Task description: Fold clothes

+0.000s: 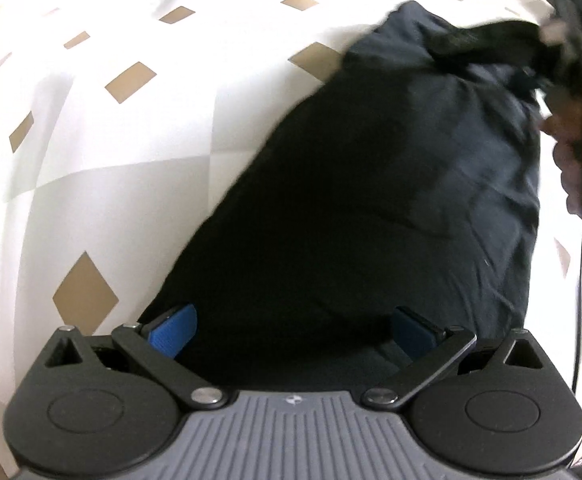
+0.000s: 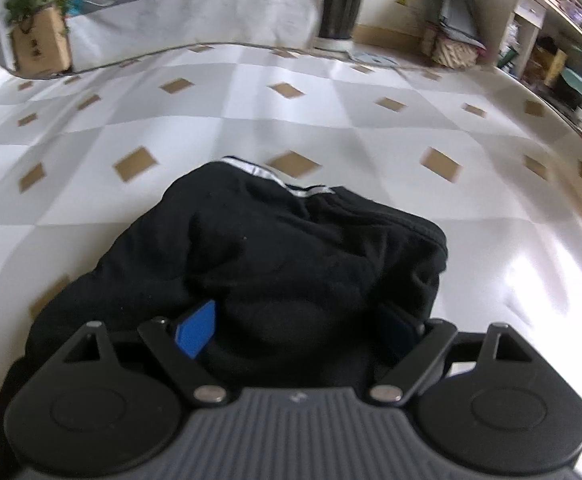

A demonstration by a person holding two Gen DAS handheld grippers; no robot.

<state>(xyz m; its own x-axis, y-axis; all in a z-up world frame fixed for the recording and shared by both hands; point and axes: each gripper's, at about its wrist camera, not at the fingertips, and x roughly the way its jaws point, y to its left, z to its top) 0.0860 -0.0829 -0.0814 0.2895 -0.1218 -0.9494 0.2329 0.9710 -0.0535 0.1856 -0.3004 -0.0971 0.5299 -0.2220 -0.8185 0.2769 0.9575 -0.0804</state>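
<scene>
Right edge: blurred hand (image 1: 571, 160).

Right gripper (image 2: 297, 332) stands with jaws wide over a bunched black garment (image 2: 291, 256) on the diamond-patterned table cover (image 2: 371, 120). Blue pads (image 2: 197, 330) sit apart. A white-striped band (image 2: 275, 178) shows at the garment's far edge.

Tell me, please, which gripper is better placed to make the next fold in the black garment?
Probably the right. The right gripper stands open over a bunched end of the black garment near its white-striped band, ready to pinch. The left gripper, also open, hovers over flat cloth with no edge between its fingers.
</scene>
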